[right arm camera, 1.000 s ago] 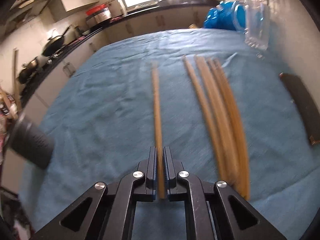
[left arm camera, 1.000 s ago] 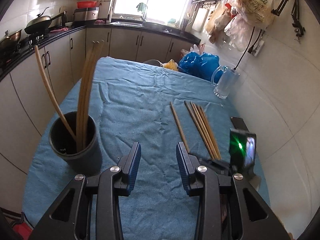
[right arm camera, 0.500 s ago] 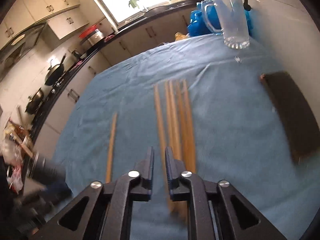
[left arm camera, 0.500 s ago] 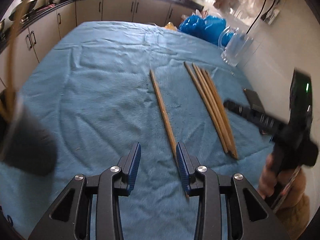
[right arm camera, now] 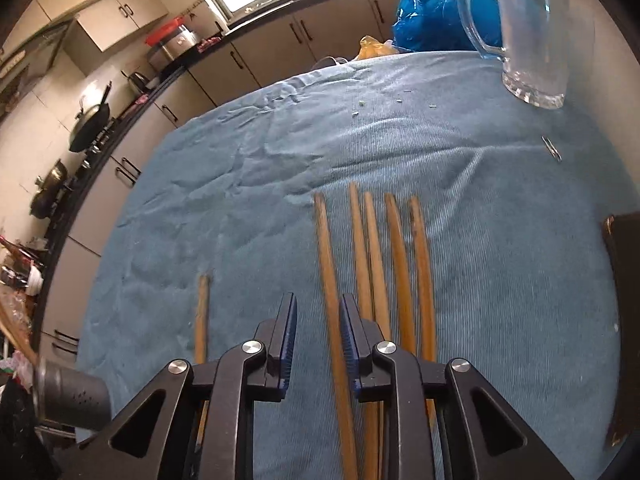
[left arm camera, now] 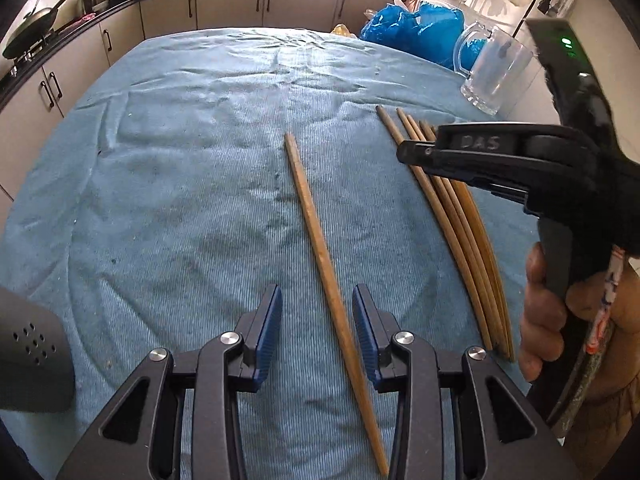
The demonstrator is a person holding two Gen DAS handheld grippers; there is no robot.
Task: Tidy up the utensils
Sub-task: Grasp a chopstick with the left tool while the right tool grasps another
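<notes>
The only legible writing is "DAS", embossed on the side of the right hand-held gripper (left arm camera: 412, 152) where it shows in the left wrist view.

The left hand-held gripper (left arm camera: 317, 326) is open, blue pads spread to either side of a single chopstick (left arm camera: 316, 232) that lies alone on the blue cloth (left arm camera: 180, 168) covering the tabletop; neither pad touches it. The right hand-held gripper (right arm camera: 318, 338) is open more narrowly and straddles the leftmost chopstick (right arm camera: 328, 280) of a row of five chopsticks (right arm camera: 394, 264) lying side by side; whether its pads touch the stick cannot be told.

A dark perforated holder (left arm camera: 32, 348) sits at the near left edge of the cloth. A glass mug (left arm camera: 494, 72) stands near the far right edge, with a blue plastic bag (left arm camera: 412, 32) behind it. The wide middle and left of the cloth lie bare.
</notes>
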